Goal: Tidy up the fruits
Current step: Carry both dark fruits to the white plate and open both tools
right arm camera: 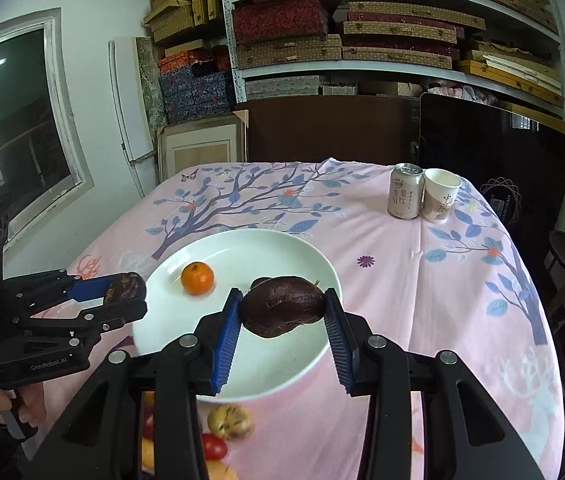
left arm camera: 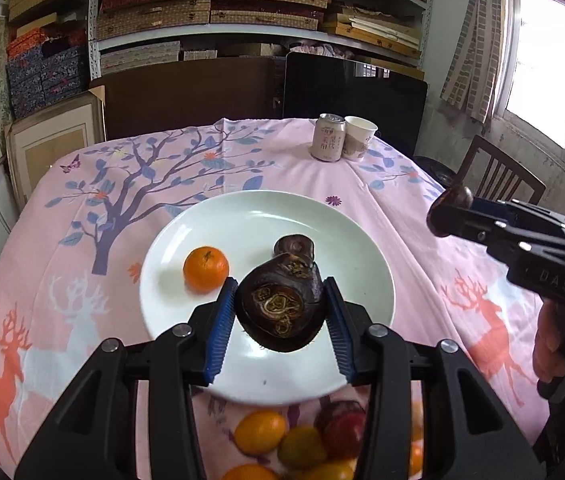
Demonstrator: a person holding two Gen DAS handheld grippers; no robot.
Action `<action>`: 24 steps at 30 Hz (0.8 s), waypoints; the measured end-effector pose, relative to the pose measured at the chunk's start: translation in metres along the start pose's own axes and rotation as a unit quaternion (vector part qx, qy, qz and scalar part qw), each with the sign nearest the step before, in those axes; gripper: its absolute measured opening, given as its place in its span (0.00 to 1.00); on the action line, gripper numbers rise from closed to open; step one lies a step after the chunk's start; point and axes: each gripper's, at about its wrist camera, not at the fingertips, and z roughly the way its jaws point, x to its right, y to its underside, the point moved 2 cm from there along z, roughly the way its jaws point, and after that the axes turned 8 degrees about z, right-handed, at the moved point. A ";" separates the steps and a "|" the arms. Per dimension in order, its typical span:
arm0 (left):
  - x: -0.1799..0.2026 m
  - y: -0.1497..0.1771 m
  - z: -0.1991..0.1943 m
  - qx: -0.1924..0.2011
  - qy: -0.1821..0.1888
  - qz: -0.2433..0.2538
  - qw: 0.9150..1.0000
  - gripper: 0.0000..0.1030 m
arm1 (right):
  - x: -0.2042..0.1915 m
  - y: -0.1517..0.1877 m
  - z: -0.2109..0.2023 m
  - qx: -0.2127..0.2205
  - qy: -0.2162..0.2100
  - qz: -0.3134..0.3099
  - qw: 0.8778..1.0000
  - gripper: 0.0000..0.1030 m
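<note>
Over the white plate [left arm camera: 186, 236] we note one tangerine [left arm camera: 205, 269] and one dark fruit [left arm camera: 293, 246] already placed, while a loose pile of fruit [left arm camera: 282, 444] (orange, yellow, red) waits on the tablecloth at the near edge. Left gripper [left arm camera: 280, 312] pinches a dark brown fruit [left arm camera: 278, 312] above the plate's near half. Right gripper [right arm camera: 282, 312] pinches a second dark fruit [right arm camera: 282, 310] over the plate's right rim; both unreleased, so we judge the task early.

place: home storeroom | evidence: box-stacked shelves [right arm camera: 394, 36]; cloth-covered table [right arm camera: 402, 264]; wooden chair [left arm camera: 500, 176]
</note>
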 end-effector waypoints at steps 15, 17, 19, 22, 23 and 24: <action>-0.031 -0.022 0.096 -0.048 -0.016 -0.027 0.998 0.73 | 0.012 -0.014 0.111 -0.051 0.014 0.020 0.998 0.60; -0.033 -0.022 0.081 -0.044 -0.018 -0.032 0.998 0.73 | 0.011 -0.016 0.100 -0.043 0.013 0.019 0.999 0.60; -0.034 -0.019 0.062 -0.038 -0.017 -0.036 0.998 0.74 | 0.010 -0.015 0.082 -0.035 0.009 0.022 0.999 0.60; -0.030 -0.004 0.025 -0.026 -0.019 -0.026 0.999 0.76 | 0.008 -0.003 0.050 -0.031 0.001 0.022 0.999 0.60; -0.028 0.003 0.013 -0.023 -0.020 -0.019 0.999 0.76 | 0.006 0.003 0.039 -0.031 -0.001 0.019 0.999 0.60; -0.025 0.011 0.001 -0.020 -0.020 -0.013 1.000 0.80 | 0.004 0.011 0.028 -0.032 0.001 0.014 0.999 0.60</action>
